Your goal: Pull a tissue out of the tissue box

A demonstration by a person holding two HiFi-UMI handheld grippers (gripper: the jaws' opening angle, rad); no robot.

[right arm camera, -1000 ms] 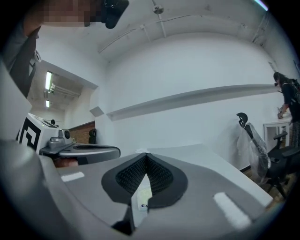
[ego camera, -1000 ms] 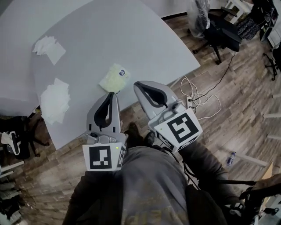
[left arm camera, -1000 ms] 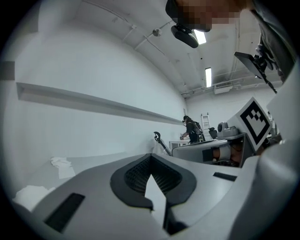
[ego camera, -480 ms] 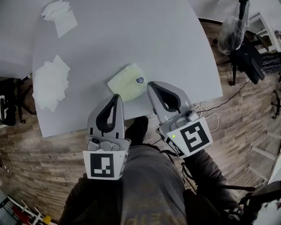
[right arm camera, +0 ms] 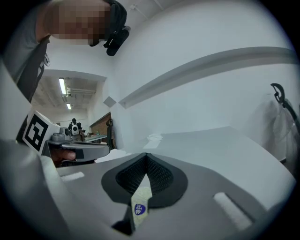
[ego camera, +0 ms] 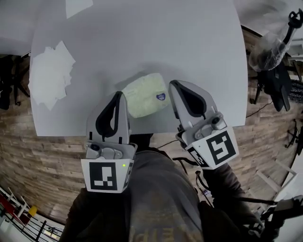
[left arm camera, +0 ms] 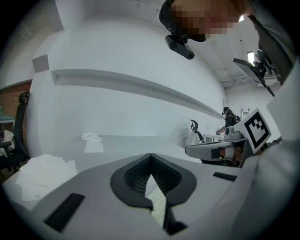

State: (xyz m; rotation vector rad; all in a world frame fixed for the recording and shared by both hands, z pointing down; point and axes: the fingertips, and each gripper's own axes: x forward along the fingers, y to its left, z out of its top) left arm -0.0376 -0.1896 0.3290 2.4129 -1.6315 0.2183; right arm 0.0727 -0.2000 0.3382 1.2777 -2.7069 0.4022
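**Head view.** The left claw [ego camera: 119, 96] and the right claw [ego camera: 174, 85] both have their tips pressed together and pinch nothing. They reach side by side over the near edge of the pale counter [ego camera: 165, 42]. The tissue pack [ego camera: 143, 95] lies flat on the counter in the gap between them. Its left edge is just beside the left claw's tip, and its blue mark [ego camera: 161, 97] is next to the right claw. A heap of loose tissues [ego camera: 49, 75] lies well to the left of the left claw, and a single sheet [ego camera: 78, 5] lies far ahead of it. Nothing stands between either claw and the pack. Wooden floor [ego camera: 28, 134] shows behind both claws.

**Left gripper view.** The left claw [left arm camera: 150, 157] is closed at its tips, with nothing clamped. A sliver of the tissue pack [left arm camera: 157, 202] shows through the slit below the tips. The loose tissues [left arm camera: 42, 169] lie to its left, and the right claw [left arm camera: 211, 151] hangs level at its right.

**Right gripper view.** The right claw [right arm camera: 146, 156] is likewise closed and empty. The pack [right arm camera: 140, 199] and its blue mark show through the slit. The left claw [right arm camera: 79, 151] is at its left.

**Against the earlier frames.** Half a second ago the pack sat just ahead of the tips. A second ago it lay farther ahead still, with the claws back over the floor. The claws have since come forward to flank it.
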